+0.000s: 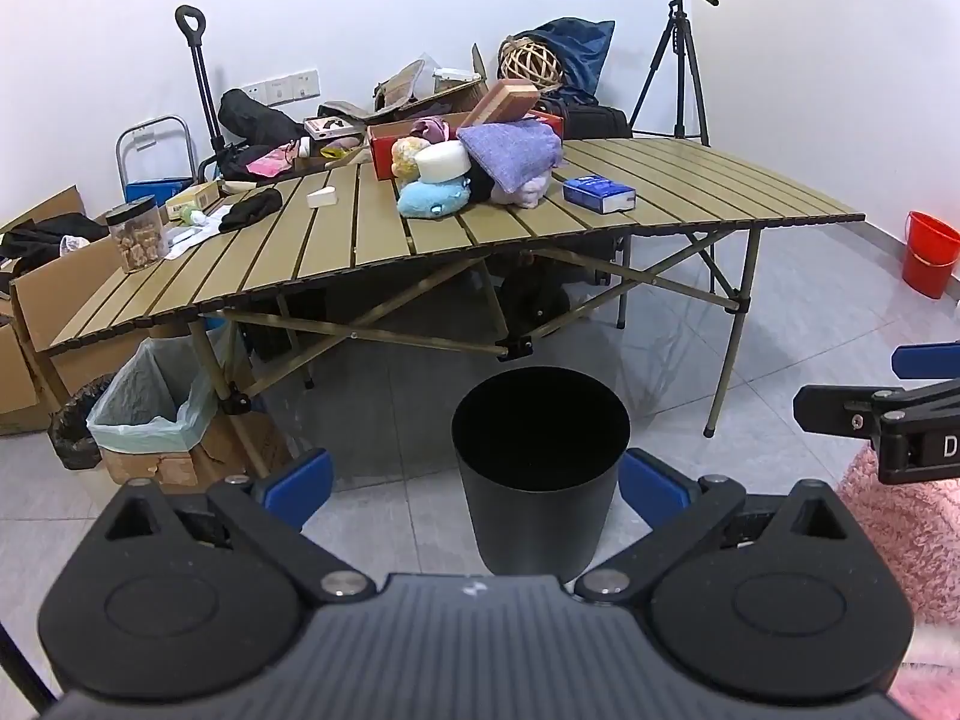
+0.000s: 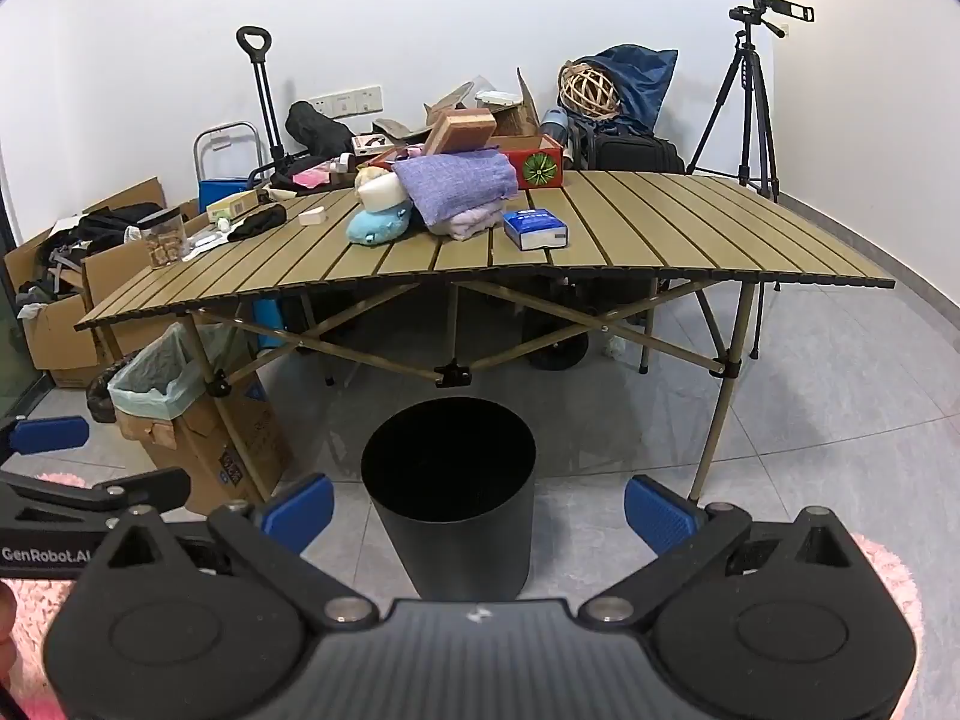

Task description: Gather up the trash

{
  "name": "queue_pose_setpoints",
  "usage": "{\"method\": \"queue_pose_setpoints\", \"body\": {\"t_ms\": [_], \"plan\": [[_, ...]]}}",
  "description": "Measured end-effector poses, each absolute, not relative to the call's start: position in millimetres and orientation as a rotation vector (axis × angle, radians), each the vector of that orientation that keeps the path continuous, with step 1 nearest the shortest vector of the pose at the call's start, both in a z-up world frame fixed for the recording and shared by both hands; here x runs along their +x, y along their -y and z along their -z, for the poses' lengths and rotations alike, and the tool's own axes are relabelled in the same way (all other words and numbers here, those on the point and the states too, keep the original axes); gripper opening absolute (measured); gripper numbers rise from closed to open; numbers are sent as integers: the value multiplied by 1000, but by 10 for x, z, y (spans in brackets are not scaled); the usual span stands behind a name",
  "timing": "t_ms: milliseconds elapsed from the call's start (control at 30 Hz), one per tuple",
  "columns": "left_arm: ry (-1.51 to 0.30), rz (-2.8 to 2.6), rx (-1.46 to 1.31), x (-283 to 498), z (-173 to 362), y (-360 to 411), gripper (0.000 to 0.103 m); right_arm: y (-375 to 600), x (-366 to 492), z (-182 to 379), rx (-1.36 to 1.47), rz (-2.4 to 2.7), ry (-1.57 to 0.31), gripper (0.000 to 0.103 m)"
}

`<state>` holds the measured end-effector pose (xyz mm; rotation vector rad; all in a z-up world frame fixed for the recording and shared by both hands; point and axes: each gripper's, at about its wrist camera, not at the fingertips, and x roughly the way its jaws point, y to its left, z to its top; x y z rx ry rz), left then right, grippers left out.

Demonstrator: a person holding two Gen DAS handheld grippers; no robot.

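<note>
A black round bin [image 1: 537,468] [image 2: 450,492] stands on the grey tiled floor in front of a slatted folding table [image 1: 690,180] [image 2: 660,222]. My left gripper [image 1: 474,480] is open, its blue pads on either side of the bin in the view, well short of it, with nothing between them. My right gripper [image 2: 477,510] is also open and empty, likewise back from the bin. On the table lie a blue tissue pack [image 1: 600,193] [image 2: 534,229], a white wedge-shaped scrap [image 1: 322,197] [image 2: 312,216], soft toys and cloths [image 1: 510,150] [image 2: 456,183], and a jar [image 1: 137,233] [image 2: 163,237].
A cardboard box lined with a pale green bag [image 1: 150,402] [image 2: 162,372] sits under the table's left end. More boxes [image 1: 36,312] stand at far left. A red bucket [image 1: 929,252] and a tripod [image 1: 678,60] [image 2: 744,102] are at right. Pink rug [image 1: 900,528] lies near me.
</note>
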<state>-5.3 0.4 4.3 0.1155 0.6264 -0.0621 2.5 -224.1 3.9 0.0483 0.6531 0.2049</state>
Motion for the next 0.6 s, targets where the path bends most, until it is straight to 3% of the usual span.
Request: {"method": "queue_pose_setpoints", "body": {"t_ms": [600], "plan": [[-615, 63, 125, -61, -77, -9, 103, 2252, 15, -52, 46, -204, -650, 103]]}}
